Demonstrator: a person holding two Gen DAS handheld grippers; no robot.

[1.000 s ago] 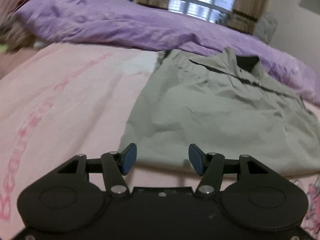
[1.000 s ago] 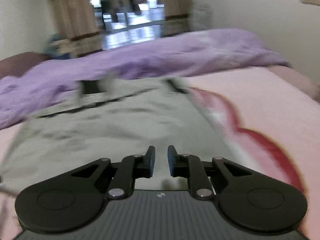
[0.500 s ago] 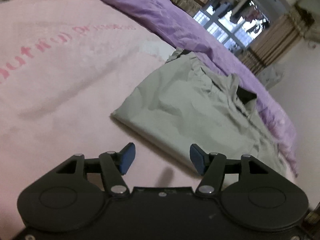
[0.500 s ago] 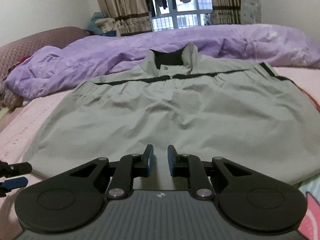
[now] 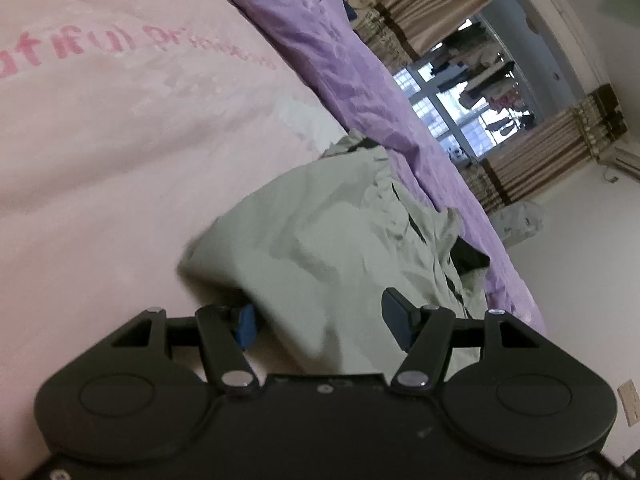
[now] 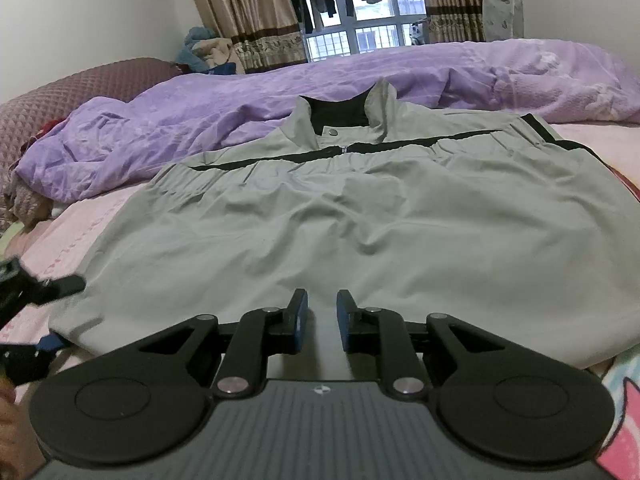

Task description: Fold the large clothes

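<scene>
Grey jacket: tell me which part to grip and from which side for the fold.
Grip the grey jacket at its bottom hem corners, coming in low from the hem side. It lies flat, collar farthest away, so the hem is nearest. The open left gripper already straddles the left corner; the right gripper hovers near mid-hem.

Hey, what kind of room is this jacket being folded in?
Most likely a home bedroom: the grey-green zip jacket lies on a pink printed bedsheet, beside a crumpled purple duvet, with brown striped curtains around a window.
</scene>
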